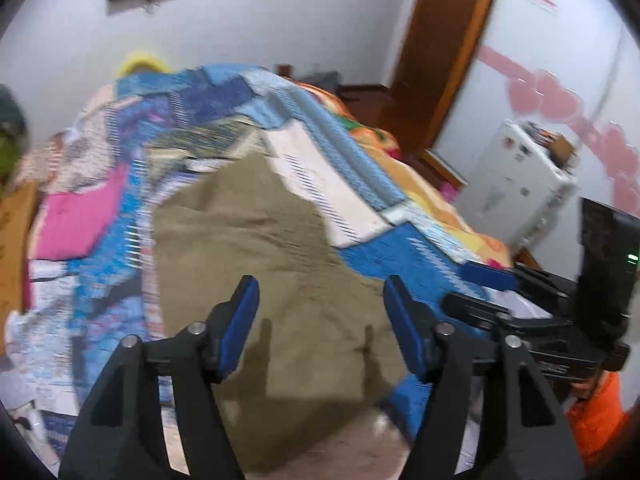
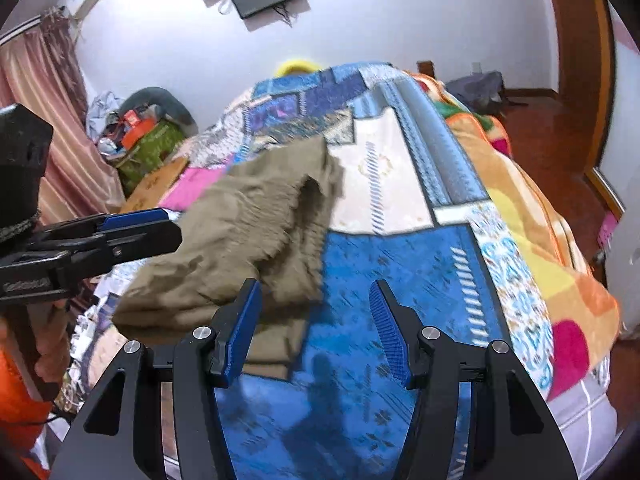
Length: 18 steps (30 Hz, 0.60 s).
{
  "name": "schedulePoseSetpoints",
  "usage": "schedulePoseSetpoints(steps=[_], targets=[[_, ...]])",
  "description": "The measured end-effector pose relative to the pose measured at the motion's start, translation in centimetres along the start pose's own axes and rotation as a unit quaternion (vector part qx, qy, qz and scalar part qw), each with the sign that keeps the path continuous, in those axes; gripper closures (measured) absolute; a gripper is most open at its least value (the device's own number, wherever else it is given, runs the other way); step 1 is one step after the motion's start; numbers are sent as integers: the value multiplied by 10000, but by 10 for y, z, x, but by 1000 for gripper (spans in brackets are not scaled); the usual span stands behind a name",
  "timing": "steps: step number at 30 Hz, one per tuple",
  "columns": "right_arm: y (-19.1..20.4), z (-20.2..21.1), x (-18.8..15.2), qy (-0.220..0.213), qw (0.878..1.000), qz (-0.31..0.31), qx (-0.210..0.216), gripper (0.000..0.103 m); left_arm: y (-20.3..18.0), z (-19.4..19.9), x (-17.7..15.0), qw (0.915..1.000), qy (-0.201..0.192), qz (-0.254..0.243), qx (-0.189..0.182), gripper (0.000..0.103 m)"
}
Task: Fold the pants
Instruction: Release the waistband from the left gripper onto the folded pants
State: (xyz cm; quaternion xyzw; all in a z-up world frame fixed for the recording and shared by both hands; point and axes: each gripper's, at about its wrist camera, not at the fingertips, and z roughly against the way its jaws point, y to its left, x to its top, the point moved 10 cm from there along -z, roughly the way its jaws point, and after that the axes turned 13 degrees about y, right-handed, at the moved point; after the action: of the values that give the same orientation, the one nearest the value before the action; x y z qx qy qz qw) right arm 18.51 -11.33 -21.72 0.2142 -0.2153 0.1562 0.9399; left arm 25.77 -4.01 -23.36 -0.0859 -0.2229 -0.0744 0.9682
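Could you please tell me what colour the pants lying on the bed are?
The pants are a plain olive-khaki, clearest in the right wrist view.

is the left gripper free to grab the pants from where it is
Probably yes: the left gripper is open right over the pants, nothing between them, and the right gripper is off to the side.

Matt khaki cloth pants (image 1: 256,264) w/ rough weave, on soft printed cloth bedspread (image 2: 400,264); glossy wood floor (image 2: 560,140).
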Motion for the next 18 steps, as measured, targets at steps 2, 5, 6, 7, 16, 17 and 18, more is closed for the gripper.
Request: schedulePoseSetpoints(steps=[2, 5, 6, 7, 16, 17, 18], targets=[[12, -1, 8, -101, 9999, 100, 96, 48, 23, 3, 4, 9996, -59, 155, 229, 34], [24, -11, 14, -96, 9996, 220, 162, 48, 67, 4, 8, 9977, -29, 421, 537, 32], [27, -17, 15, -75, 9995, 240, 177, 48, 80, 2, 9, 9969, 11, 492, 610, 31], [29, -23, 15, -46, 9995, 243, 188, 48, 88, 1, 10, 9964, 44, 540, 651, 29], [17, -68, -10, 551, 9981, 93, 256, 47, 159, -47, 36, 9909, 499, 838, 932, 27], [17, -68, -11, 565, 9980, 105, 265, 47, 162, -55, 43, 9908, 551, 807, 940, 27], [16, -67, -12, 572, 9980, 117, 257, 47, 164, -62, 50, 9908, 583, 782, 937, 27]])
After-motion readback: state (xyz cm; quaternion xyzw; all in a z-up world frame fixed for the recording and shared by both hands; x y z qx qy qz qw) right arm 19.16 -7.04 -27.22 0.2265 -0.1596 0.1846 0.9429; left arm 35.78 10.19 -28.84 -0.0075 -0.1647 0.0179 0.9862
